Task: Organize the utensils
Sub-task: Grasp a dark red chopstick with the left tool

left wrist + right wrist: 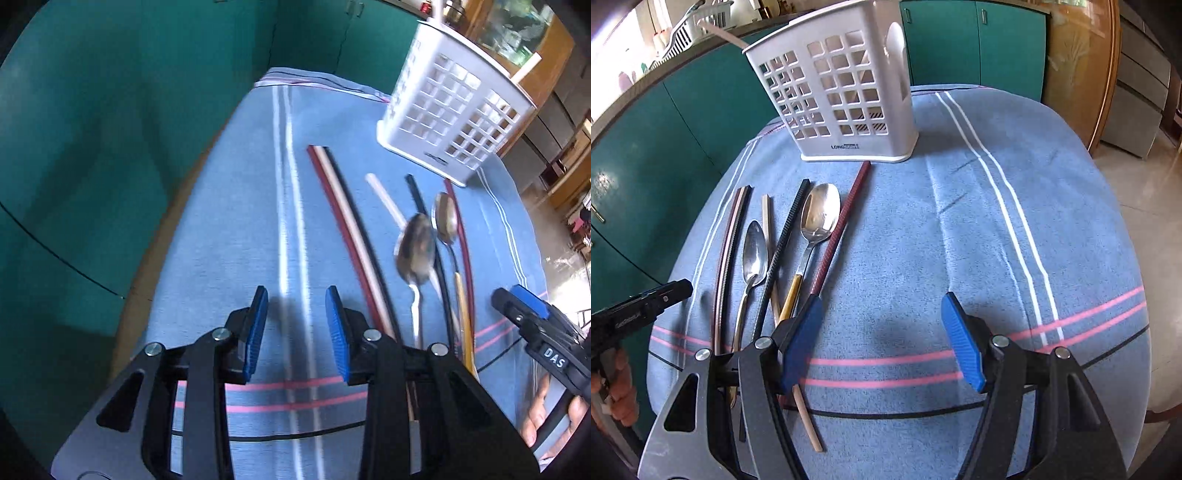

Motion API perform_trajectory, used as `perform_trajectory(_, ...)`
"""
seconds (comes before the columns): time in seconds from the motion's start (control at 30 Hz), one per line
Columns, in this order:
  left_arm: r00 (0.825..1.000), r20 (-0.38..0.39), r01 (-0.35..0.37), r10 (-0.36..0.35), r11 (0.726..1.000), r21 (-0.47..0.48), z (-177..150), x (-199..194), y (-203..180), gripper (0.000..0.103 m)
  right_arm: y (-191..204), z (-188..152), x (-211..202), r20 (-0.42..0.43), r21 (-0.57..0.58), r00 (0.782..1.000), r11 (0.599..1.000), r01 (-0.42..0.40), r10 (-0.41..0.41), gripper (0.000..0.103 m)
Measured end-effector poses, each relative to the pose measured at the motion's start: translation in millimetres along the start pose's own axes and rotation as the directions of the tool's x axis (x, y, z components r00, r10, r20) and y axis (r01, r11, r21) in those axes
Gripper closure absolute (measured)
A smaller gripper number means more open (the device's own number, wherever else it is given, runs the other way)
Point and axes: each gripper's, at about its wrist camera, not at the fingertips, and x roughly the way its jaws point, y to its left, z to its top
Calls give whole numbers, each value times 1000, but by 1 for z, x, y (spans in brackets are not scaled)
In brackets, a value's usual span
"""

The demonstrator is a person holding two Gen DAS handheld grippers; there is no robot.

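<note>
Both jaws stand empty, right gripper (882, 339) wide, left gripper (297, 334) narrower. Steel spoons (820, 214) look smooth, slippery; chopsticks (842, 225) at eleven o'clock light, stiff: pinch mid-handle.

Glossy metal spoons (820, 214) lie on matt woven cloth (960, 240).

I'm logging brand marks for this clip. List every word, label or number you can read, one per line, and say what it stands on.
"LONG", followed by a second word too small to read: on the base of the white utensil holder.
"DAS": white letters on the black body of the right gripper, seen from the left wrist view.
Grey lettering on the left gripper's body, seen from the right wrist view: too blurred to read.
Raised lettering on the holder's side wall: unreadable.
</note>
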Motion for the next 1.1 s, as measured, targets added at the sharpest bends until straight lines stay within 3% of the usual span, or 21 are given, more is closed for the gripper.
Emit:
perform_trajectory(0.2, 1000, -7, 1, -1, 999, 52, 0, 13, -30, 63, -22, -10, -3, -11, 51, 1000, 999, 5, -4, 37)
perform_trajectory(0.3, 1000, -8, -1, 2, 996, 90, 0, 17, -44, 53, -31, -12, -6, -11, 73, 1000, 997, 16, -15, 37)
perform_trajectory(0.57, 1000, 1, -30, 30, 989, 148, 1, 22, -65, 53, -37, -16, -10, -2, 72, 1000, 997, 18, -17, 37)
perform_trajectory(0.7, 996, 15, -86, 85, 980, 179, 3, 24, -70, 67, -37, -16, -11, -2, 69, 1000, 997, 19, -19, 37)
perform_trajectory(0.83, 997, 18, -82, 80, 983, 167, 4, 23, -67, 82, -36, -16, -10, -3, 66, 1000, 998, 22, -22, 37)
perform_trajectory(1.1, 998, 1, -55, 56, 988, 147, 1, 18, -58, 87, -35, -17, -10, -8, 58, 999, 998, 36, -36, 37)
